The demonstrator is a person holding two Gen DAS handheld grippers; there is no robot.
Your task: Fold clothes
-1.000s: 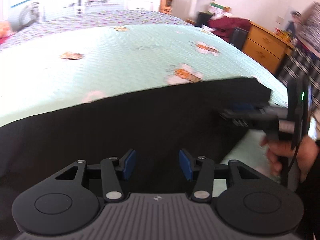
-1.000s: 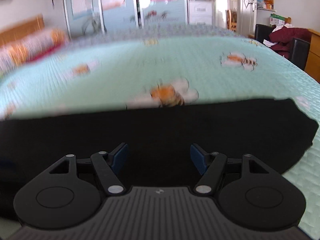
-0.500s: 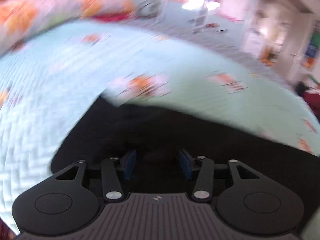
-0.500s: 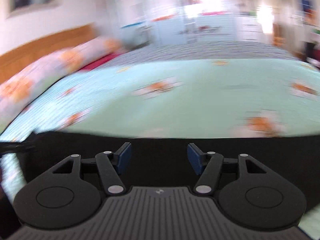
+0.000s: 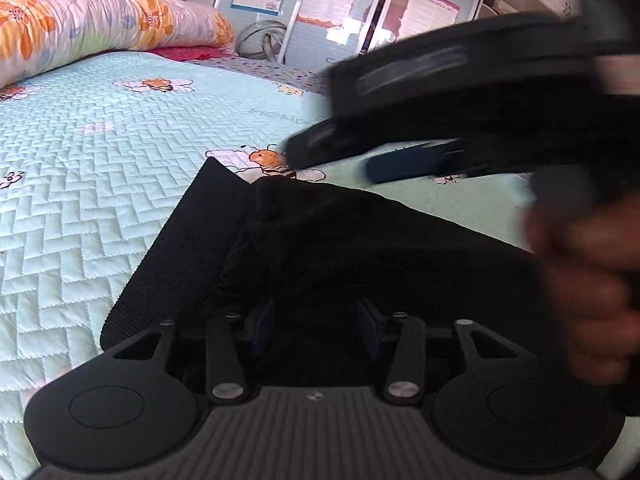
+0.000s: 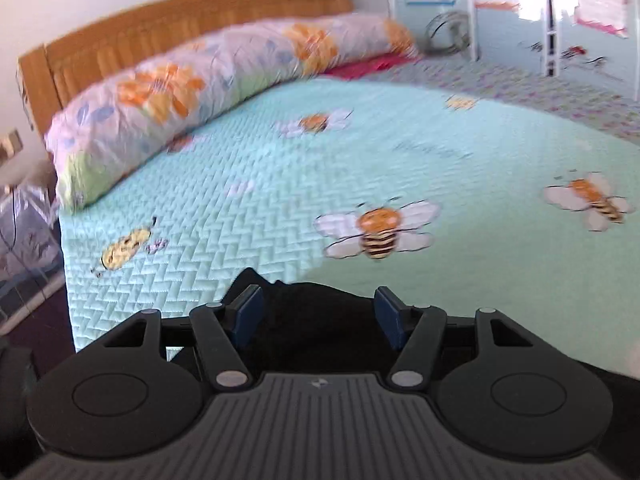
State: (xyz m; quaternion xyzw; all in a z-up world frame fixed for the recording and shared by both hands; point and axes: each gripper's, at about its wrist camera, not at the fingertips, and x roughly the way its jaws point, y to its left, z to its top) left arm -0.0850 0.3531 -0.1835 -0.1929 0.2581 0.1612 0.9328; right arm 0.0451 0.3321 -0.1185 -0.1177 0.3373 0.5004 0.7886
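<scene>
Lying crosswise, black garment (image 5: 360, 248)

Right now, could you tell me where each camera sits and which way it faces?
Left wrist: on the left gripper, looking across the black garment and bedspread toward the wardrobe doors; the right gripper and right hand cross it.
Right wrist: on the right gripper, looking toward the headboard; its jaws are closing over the garment's edge.
Shared: garment, bedspread, floral duvet.
</scene>
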